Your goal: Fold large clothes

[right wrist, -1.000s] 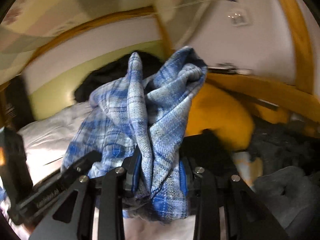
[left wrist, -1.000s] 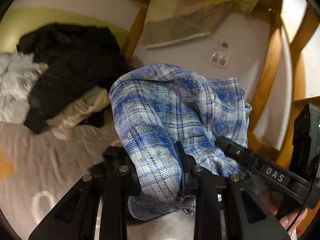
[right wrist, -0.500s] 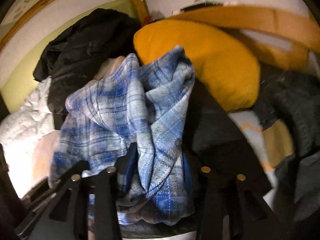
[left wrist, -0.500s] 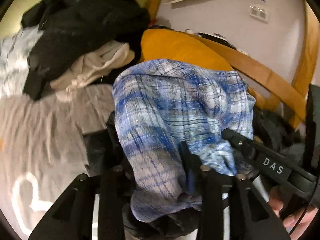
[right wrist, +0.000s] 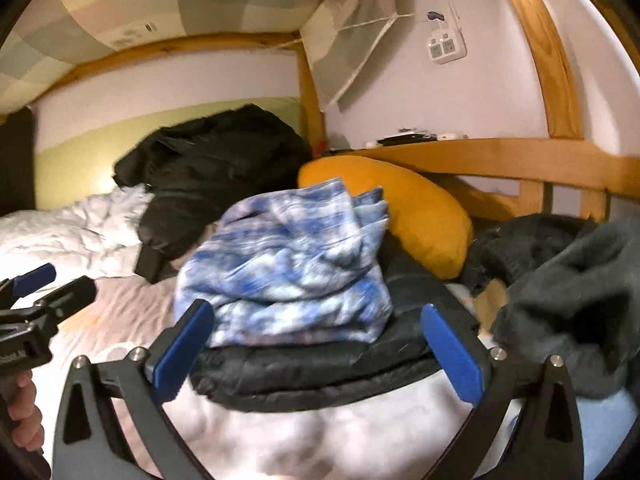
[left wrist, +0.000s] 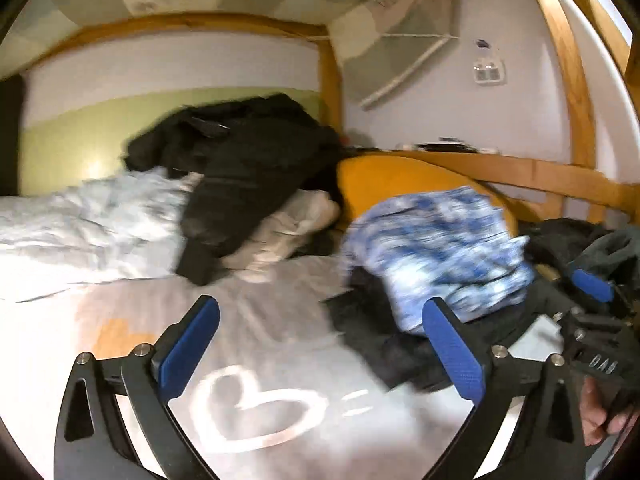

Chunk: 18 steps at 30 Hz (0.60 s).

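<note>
The folded blue plaid shirt [right wrist: 292,264] lies bunched on top of a folded black garment [right wrist: 320,368] on the bed, in front of the orange pillow [right wrist: 404,208]. It also shows in the left wrist view [left wrist: 444,260], blurred. My right gripper [right wrist: 316,352] is open and empty, just in front of the stack. My left gripper [left wrist: 320,344] is open and empty over the grey sheet, left of the shirt. The right gripper shows at the right edge of the left wrist view [left wrist: 592,284].
A black jacket [left wrist: 248,160] lies heaped on a white duvet [left wrist: 80,232] at the back. Dark grey clothes [right wrist: 580,288] lie at the right by the wooden bed rail [right wrist: 520,160]. The grey sheet has a heart print [left wrist: 260,412].
Both grippers have opened and let go of the plaid shirt, which now rests on the black garment. Both have pulled back from it.
</note>
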### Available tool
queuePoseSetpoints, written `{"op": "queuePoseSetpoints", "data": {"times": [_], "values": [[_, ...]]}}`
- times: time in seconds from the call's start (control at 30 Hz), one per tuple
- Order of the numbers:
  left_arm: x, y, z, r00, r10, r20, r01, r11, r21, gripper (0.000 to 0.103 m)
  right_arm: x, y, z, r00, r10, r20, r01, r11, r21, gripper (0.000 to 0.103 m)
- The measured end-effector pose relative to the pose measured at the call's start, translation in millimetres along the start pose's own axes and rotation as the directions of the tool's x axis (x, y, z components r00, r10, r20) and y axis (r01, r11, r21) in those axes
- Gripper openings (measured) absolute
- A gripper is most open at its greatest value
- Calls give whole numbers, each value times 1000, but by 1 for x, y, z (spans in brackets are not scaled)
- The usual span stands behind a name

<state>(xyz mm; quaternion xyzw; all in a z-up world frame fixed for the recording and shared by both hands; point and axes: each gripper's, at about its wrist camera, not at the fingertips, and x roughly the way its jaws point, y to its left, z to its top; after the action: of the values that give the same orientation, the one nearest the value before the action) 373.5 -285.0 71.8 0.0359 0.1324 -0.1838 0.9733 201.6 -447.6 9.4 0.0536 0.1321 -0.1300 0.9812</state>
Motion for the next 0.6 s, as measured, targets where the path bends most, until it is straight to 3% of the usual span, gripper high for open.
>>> {"op": "queuePoseSetpoints", "data": {"times": [0.17,0.27,0.37,0.6], "values": [[-4,21,-37,992,119,37,-119,993,11,101,10,13,-7,999,18,-28,-19,999,-38,103],[4,32,-49,992,129,-6,-129,991,-36,101,11,10,-8,999,26,-23,-26,999,-34,103],[-3,36,-51,993,118,24,-117,992,-54,103,13,6,-8,1000,18,-21,-18,999,-26,103],[-8,21,-50,993,110,41,-110,994,8,103,10,20,-10,1000,13,-7,-14,996,-93,103]]}}
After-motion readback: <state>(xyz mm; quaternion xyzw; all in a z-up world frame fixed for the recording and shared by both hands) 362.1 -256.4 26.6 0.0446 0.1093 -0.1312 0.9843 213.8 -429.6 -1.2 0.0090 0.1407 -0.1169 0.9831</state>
